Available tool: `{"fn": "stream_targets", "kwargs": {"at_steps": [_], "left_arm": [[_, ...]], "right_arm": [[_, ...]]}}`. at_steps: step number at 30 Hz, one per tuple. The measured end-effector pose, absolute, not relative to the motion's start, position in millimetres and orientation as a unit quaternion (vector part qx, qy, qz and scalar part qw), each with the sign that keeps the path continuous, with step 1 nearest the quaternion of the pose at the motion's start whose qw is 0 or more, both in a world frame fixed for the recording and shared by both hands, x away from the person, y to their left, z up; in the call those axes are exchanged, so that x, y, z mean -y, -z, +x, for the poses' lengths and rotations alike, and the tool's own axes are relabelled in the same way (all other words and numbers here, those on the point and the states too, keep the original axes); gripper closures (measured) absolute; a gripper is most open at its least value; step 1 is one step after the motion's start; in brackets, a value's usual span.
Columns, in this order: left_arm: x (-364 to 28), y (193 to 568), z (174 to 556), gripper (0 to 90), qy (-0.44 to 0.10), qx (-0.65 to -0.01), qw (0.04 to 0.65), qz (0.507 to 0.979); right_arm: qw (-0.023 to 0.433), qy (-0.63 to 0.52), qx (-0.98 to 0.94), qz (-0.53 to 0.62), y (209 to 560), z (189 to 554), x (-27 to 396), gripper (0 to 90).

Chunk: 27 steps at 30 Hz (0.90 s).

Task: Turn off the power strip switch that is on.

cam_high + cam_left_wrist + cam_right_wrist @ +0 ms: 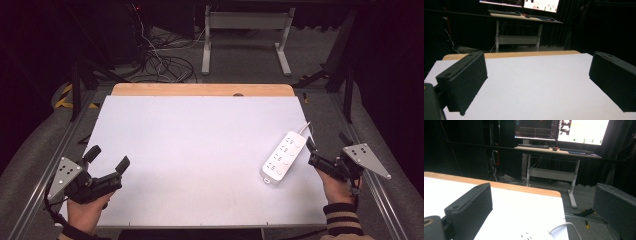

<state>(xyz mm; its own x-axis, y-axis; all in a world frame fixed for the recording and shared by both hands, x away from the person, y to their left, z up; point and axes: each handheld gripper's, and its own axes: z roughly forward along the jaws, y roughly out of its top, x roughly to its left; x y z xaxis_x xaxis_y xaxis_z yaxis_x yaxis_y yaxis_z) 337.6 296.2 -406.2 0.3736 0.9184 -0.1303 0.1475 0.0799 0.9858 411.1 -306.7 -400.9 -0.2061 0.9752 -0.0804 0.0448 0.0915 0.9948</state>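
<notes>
Both your grippers, left (pixel 109 157) and right (pixel 325 155), are wide open and empty. The strip (pixel 283 156) lies just left of the right one, so I'd straddle its width squarely before squeezing.

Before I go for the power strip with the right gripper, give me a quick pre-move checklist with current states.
1. Right gripper open: ok, jaws spread wide.
2. Left gripper clear of the job: ok, open over the table's near-left.
3. Power strip lying flat on the white table: ok.
4. Path clear: ok, the strip lies just left of the right gripper.
5. Its white cord trails off the right edge: snag risk cannot tell.
</notes>
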Motion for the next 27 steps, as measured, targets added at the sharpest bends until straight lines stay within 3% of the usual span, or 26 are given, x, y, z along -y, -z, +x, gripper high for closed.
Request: {"fn": "stream_targets", "kwargs": {"at_steps": [27], "left_arm": [[-303,406,332,2.2,-0.339,-0.456,0.579,0.585]], "right_arm": [[0.443,-0.495,-0.608,0.434,404,421,297,3.3]]}}
